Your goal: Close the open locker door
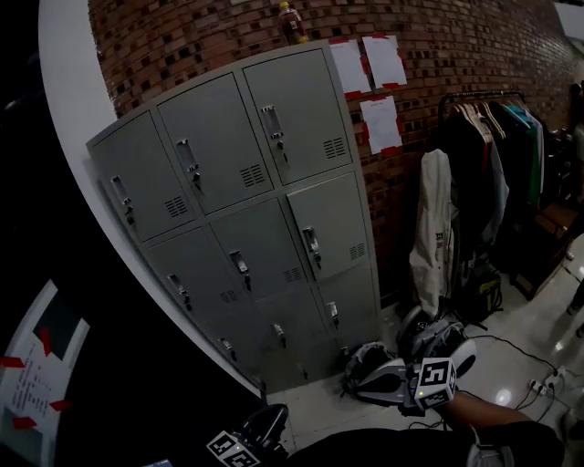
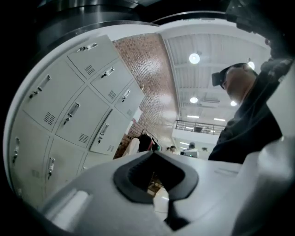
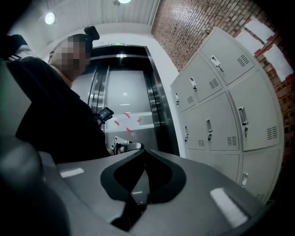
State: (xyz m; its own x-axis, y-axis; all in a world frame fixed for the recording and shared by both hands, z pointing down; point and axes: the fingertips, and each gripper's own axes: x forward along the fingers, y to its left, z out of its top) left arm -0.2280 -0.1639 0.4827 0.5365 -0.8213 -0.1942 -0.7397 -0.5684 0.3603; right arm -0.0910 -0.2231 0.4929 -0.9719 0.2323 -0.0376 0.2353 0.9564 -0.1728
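A bank of grey metal lockers [image 1: 228,210] stands against the brick wall. The right door of its middle row [image 1: 330,226] sticks out a little from the frame, ajar; the same door shows in the left gripper view [image 2: 108,133]. The other doors lie flush. My right gripper [image 1: 401,383] hangs low near the floor, well short of the lockers, shut and empty [image 3: 145,152]. My left gripper [image 1: 239,447] sits at the bottom edge of the head view, its tips together with nothing between them [image 2: 154,154].
A clothes rack [image 1: 493,137] with hanging garments and a white garment bag [image 1: 433,228] stand right of the lockers. Bags [image 1: 365,365] lie at the lockers' foot and cables [image 1: 538,374] run on the floor. A bottle [image 1: 292,23] tops the lockers. Lift doors [image 3: 124,92] show behind me.
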